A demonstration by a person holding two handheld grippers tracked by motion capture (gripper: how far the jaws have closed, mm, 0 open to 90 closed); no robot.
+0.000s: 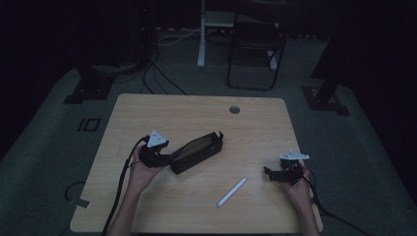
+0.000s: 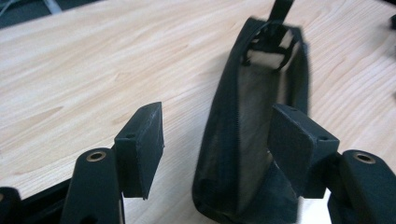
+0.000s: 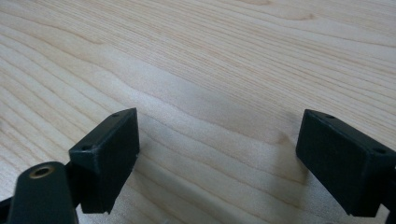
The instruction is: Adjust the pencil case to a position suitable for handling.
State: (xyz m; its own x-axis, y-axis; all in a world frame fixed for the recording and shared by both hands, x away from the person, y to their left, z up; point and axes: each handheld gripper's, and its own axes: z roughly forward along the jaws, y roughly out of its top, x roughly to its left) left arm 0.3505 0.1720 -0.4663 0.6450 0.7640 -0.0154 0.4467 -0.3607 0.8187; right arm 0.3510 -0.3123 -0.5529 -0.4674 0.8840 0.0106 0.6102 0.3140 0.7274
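worktop (image 1: 162,110): light wood, carries everything; round grommet hole (image 1: 234,109) at far edge, right of centre.
pouch (image 1: 197,152): black zip case, open along the top, left of centre on the worktop; long axis runs diagonally from near-left to far-right.
pouch vs left gripper: near-left end of the pouch sits right at the left gripper (image 1: 158,158); in the left gripper view the pouch (image 2: 254,140) runs straight away along the jaw line, its near end between the two pads but offset toward the right-hand pad.
left gripper state: released, jaws spread wide; left-hand pad clearly off the fabric with bare wood between, right-hand pad just beside or grazing the pouch wall, cannot tell which.
white stick (image 1: 231,192): slim white cylinder, maybe a pen or marker, lying near-centre, tilted the same way as the pouch, well apart from it.
right gripper (image 1: 274,173): near-right on the worktop, jaws wide, nothing held; bare wood between its pads (image 3: 112,154).
nearer hand: right gripper is closer to the white stick, which lies to its left; left gripper is closer to the pouch.
key relation, judged: stick has to go in through the open top along the pouch's long axis.
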